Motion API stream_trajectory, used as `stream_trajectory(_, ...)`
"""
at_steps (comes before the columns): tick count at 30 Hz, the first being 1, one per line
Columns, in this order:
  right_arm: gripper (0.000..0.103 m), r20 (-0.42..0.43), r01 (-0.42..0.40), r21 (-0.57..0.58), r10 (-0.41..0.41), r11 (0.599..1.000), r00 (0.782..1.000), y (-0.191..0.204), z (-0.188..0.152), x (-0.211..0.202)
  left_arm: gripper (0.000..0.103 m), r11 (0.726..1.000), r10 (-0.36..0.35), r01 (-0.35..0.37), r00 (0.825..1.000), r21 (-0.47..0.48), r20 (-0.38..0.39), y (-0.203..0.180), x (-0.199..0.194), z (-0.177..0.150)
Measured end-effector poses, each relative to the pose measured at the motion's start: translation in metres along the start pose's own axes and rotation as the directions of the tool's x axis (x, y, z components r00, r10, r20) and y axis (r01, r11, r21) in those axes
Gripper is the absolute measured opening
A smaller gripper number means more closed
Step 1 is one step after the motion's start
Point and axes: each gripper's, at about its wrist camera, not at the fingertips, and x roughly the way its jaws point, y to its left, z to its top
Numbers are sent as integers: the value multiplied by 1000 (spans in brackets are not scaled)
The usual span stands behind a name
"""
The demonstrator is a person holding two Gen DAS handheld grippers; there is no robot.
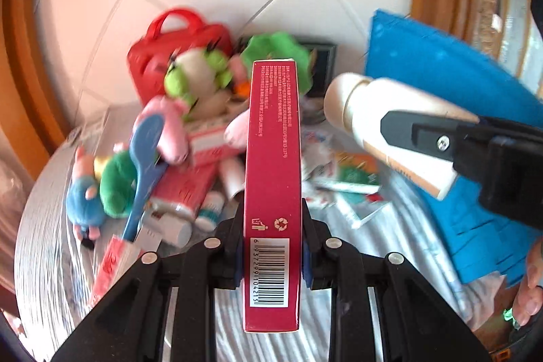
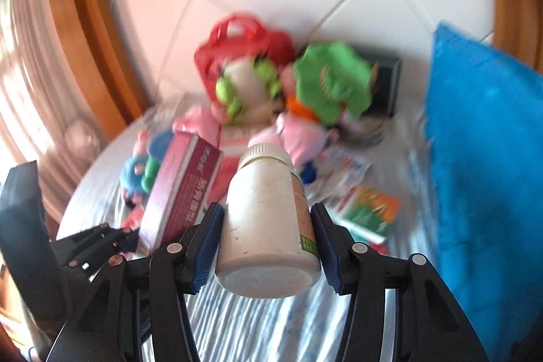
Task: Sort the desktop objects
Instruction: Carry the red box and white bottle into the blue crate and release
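Far left of the table point(image 1: 40, 226): heap of soft toys point(image 1: 112, 189), a blue brush point(image 1: 144, 165) lying across them, tubes and cartons beneath; a red bag point(image 1: 176, 50) behind against the tiled wall; all loosely piled, so anything lowered there could likely set the heap sliding.

Centre: left gripper point(image 1: 272, 256) clamped on a red box point(image 1: 273, 192), held edge-up, barcode toward the camera; the pads bite only the near end, the long part juts forward over the clutter; my guess is a knock on that far end would lever it out of the jaws.

Right of that: right gripper point(image 2: 266, 246) closed around a white bottle point(image 2: 268, 219), cap pointing away, held above the striped cloth point(image 2: 258, 328); smooth round sides, so it may twist or slip if squeezed off-centre.

Both loads hang close together; frames are blurred, suggesting quick motion; a collision between box and bottle looks the nearest risk.

Far right: blue bin point(image 2: 485, 158), near the bottle; catching its rim could tip it.
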Motion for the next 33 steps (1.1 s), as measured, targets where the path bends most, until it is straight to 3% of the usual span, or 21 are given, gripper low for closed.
stream_trajectory(7, 52, 174, 91, 47, -97, 995, 980, -27, 15, -98, 24, 993, -99, 90, 989, 79, 107, -65, -46, 40)
stream_trajectory(12, 52, 264, 194, 111, -217, 975, 940, -74, 18, -168, 24, 977, -193, 176, 970, 120, 146, -117, -66, 74)
stream_trajectory(19, 52, 265, 336, 180, -375, 925, 888, -156, 15, -229, 24, 937, -313, 285, 943, 203, 117, -215, -80, 119)
stream_trajectory(21, 52, 240, 376, 181, -411, 909, 880, -185, 16, -237, 24, 923, -338, 315, 938, 219, 75, -245, -76, 131)
stream_trajectory(25, 52, 157, 404, 178, -431, 897, 888, -244, 11, -246, 24, 903, -355, 361, 932, 234, -69, -303, -51, 142)
stream_trajectory(30, 52, 40, 425, 137, -433, 895, 900, -299, -5, -239, 24, 888, -314, 388, 904, 247, -291, -360, -1, 131)
stream_trajectory(33, 52, -26, 432, 105, -432, 895, 901, -320, -16, -230, 24, 890, -273, 379, 888, 253, -369, -379, 19, 120)
